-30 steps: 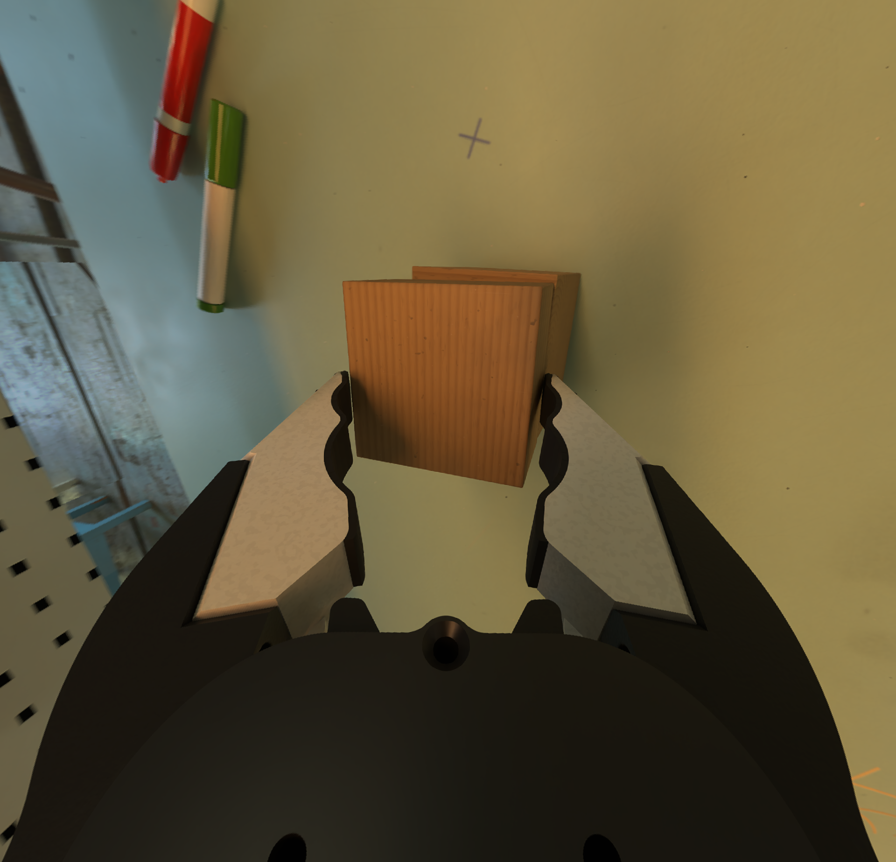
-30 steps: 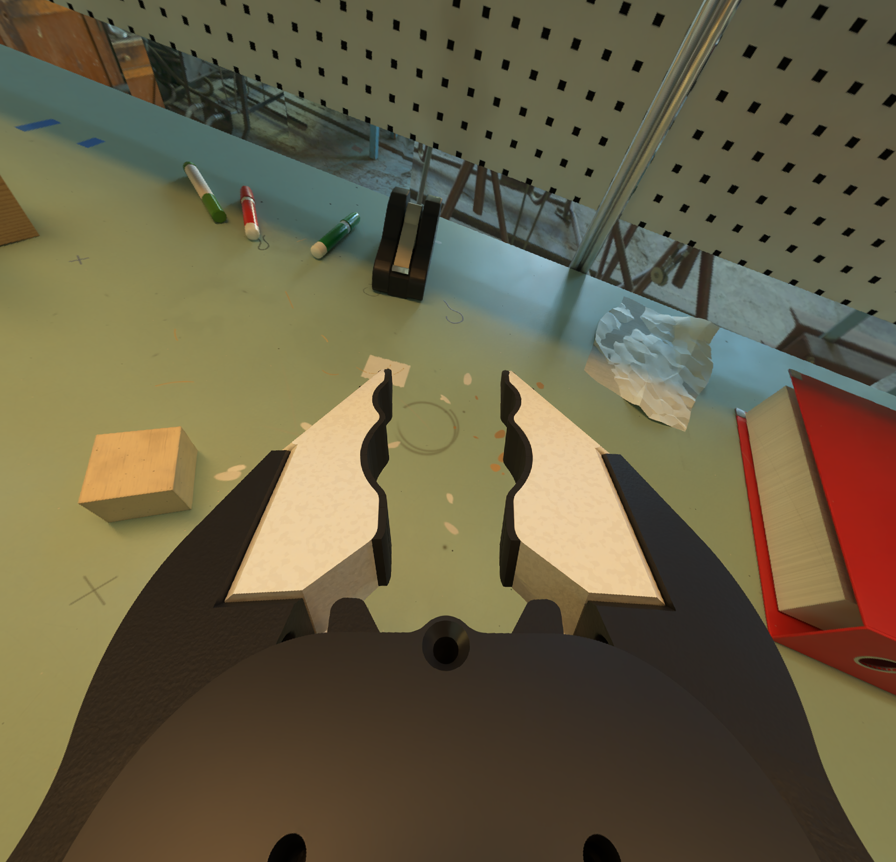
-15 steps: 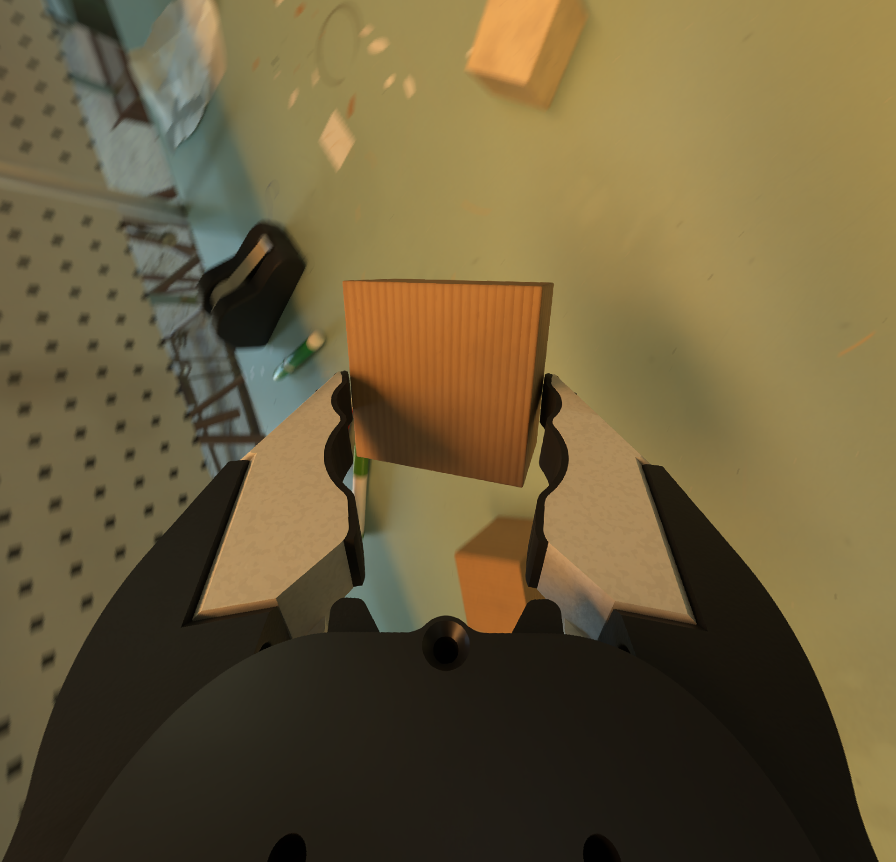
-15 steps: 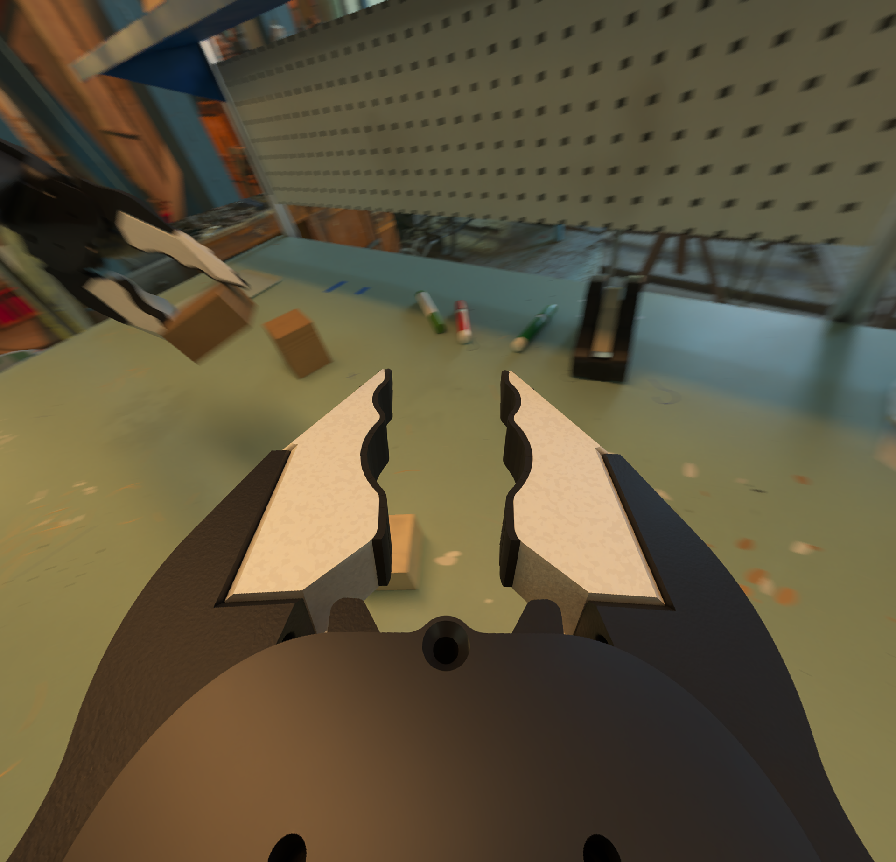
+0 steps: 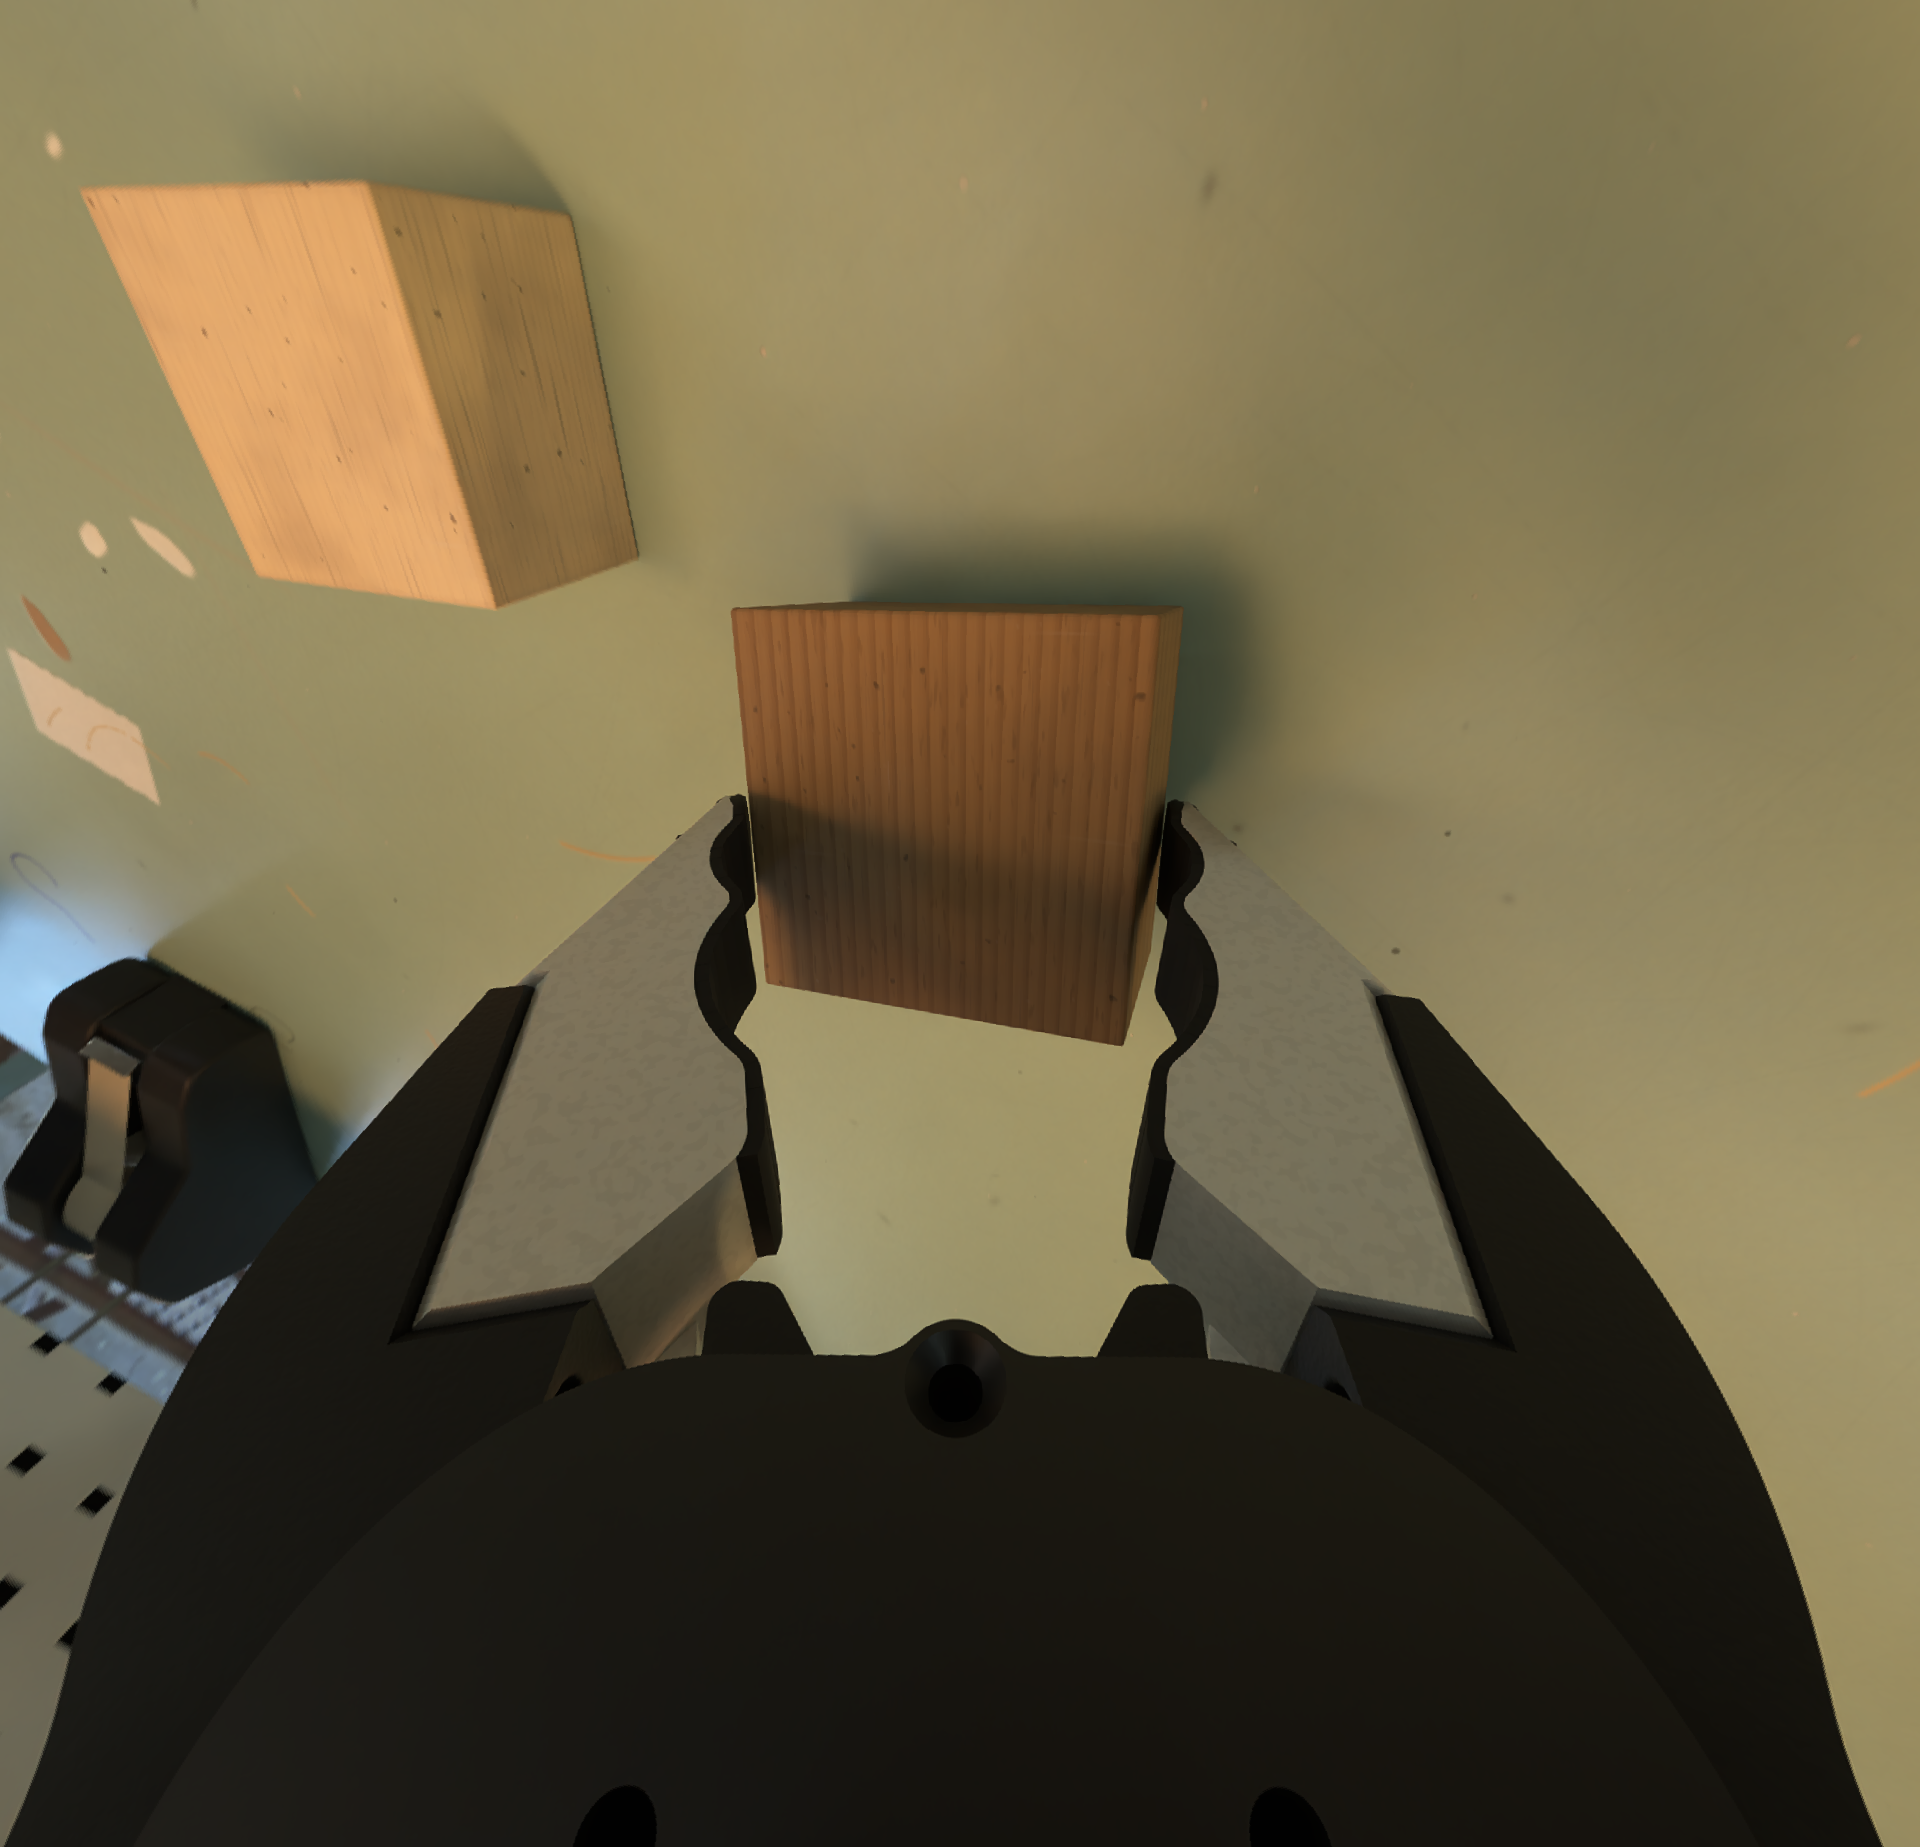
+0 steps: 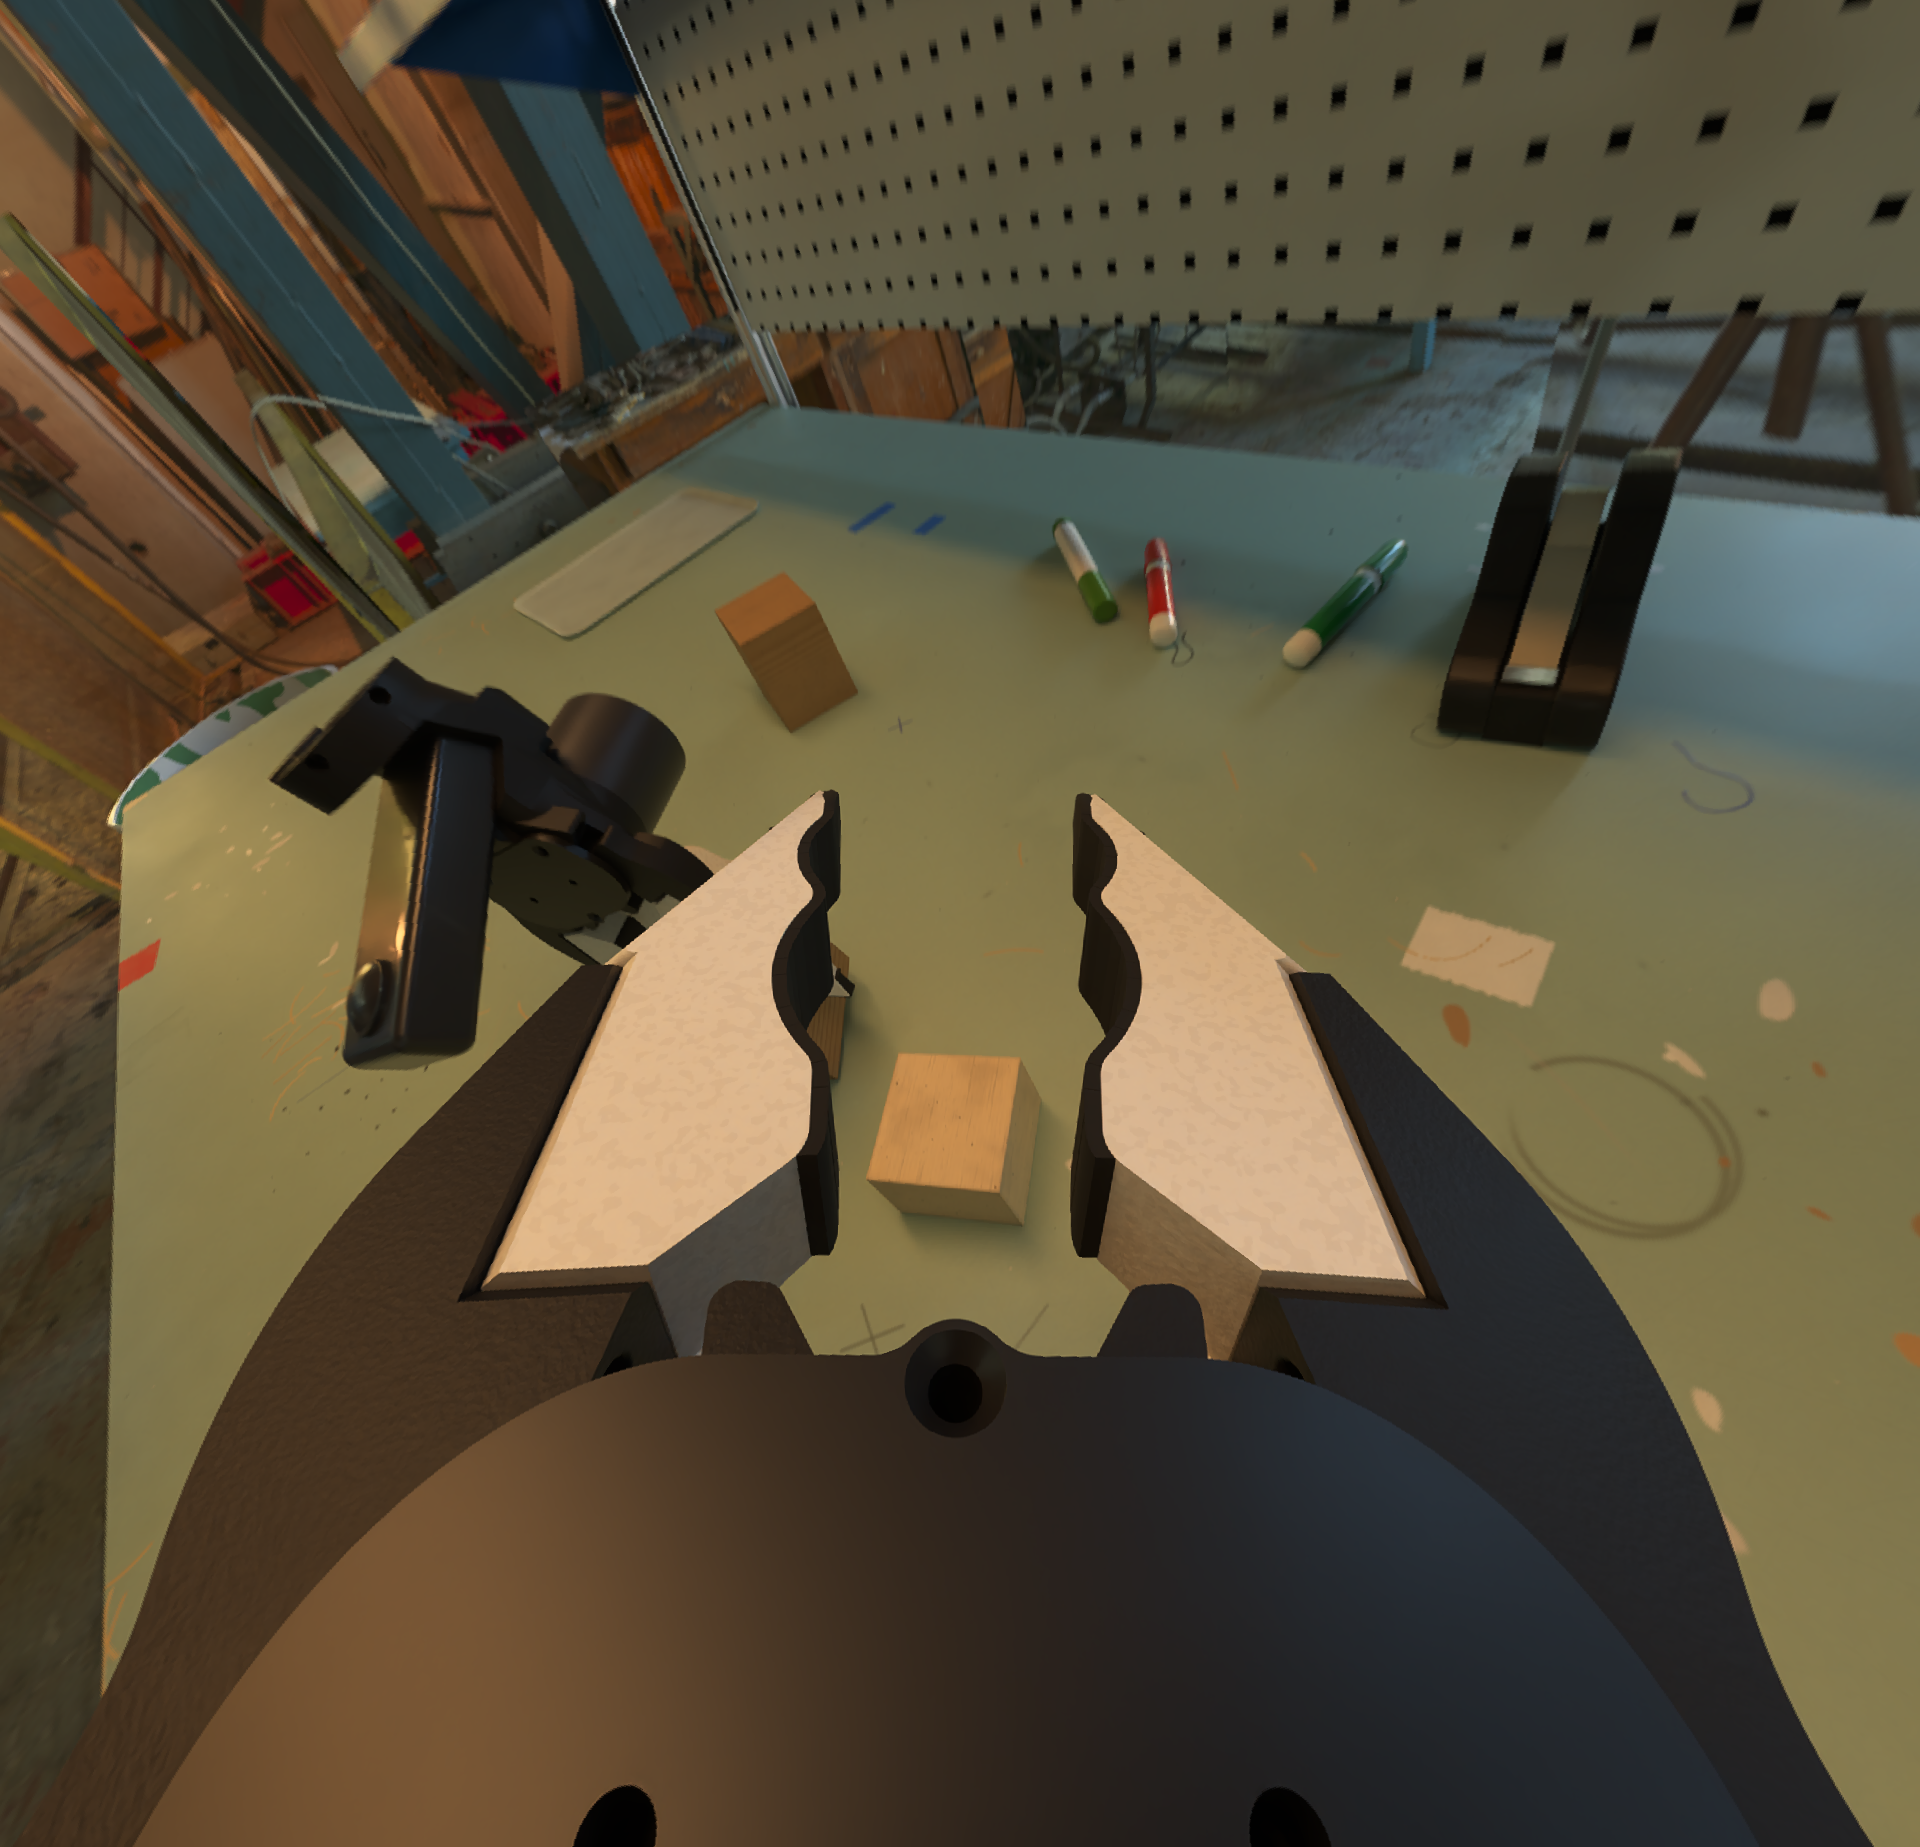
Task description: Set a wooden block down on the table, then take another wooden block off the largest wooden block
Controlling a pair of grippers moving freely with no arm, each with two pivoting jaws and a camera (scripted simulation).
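Note:
My left gripper (image 5: 951, 821) is shut on a brown ribbed wooden block (image 5: 951, 717) and holds it low over the green table (image 5: 1455, 447); I cannot tell if it touches. A pale wooden block (image 5: 364, 395) lies on the table to its upper left. My right gripper (image 6: 954, 810) is open and empty, hovering above that pale block (image 6: 956, 1137), which shows between its fingers. The left gripper's black body (image 6: 520, 841) is to the left there, with a corner of the brown block (image 6: 831, 1023) showing. A taller brown block (image 6: 790, 649) stands farther back.
A black tape dispenser (image 6: 1558, 613) stands at the back right and shows at the left of the left wrist view (image 5: 135, 1122). Three markers (image 6: 1158, 592) lie near the back edge. A white tray (image 6: 634, 561) lies at the back left. A pegboard (image 6: 1247, 135) rises behind.
My left gripper has carried the brown block away from the markers and the taller block and lowered it beside the pale block. My right gripper has swung left to hover over the pale block.

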